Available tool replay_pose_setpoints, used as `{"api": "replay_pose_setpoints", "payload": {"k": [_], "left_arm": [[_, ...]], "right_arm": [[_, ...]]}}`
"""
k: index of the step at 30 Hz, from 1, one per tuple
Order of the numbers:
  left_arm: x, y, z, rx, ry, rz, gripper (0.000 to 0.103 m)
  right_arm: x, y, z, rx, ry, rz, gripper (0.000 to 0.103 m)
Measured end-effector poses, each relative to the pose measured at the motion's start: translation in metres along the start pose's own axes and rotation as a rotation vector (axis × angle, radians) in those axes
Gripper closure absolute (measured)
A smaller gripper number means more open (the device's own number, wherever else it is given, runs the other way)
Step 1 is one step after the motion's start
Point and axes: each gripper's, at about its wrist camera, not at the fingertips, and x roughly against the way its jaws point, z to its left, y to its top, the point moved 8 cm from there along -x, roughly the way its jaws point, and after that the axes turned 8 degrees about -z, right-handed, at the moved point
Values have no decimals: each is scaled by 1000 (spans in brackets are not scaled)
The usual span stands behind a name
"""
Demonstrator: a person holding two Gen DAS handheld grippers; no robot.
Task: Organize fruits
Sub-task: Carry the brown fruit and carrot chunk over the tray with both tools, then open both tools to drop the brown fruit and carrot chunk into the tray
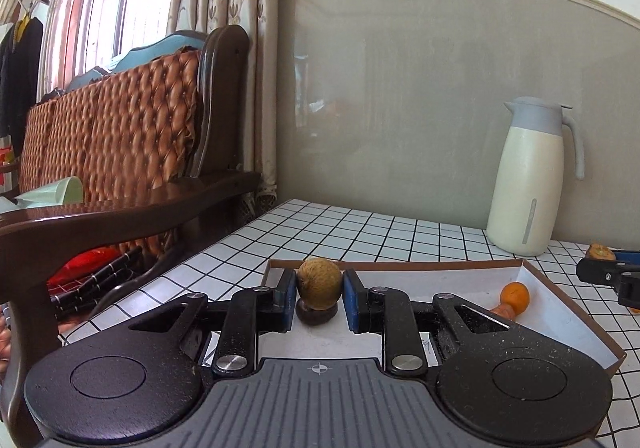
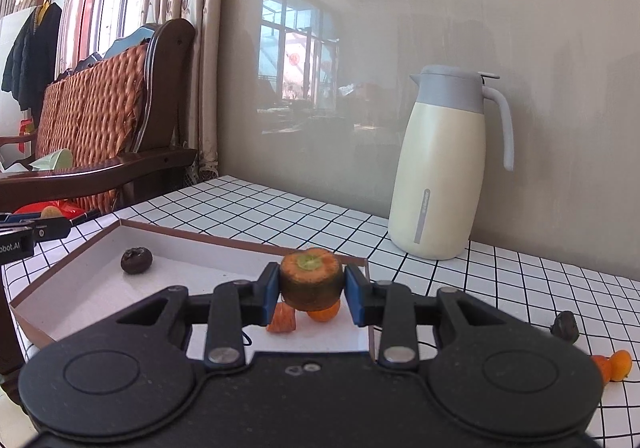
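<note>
Cream jug (image 2: 440, 167) (grey lid), wooden bench (image 1: 132, 151)

Left gripper (image 1: 319, 298): black linkage arms w/ silver screws, blue pads, ribbed grey base w/ crosshair mark. Right gripper (image 2: 311, 294): same build, black base.

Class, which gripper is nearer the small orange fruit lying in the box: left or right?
Right. The right gripper hangs directly over the small orange fruit; the left gripper is at the box's opposite end.
</note>
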Motion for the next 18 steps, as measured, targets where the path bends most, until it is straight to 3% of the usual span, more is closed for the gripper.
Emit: {"api": "replay_pose_setpoints", "payload": {"k": [18], "left_arm": [[-33, -6, 4, 2, 12, 62, 78]], "right_arm": [[-27, -10, -8, -11, 4, 65, 77]]}}
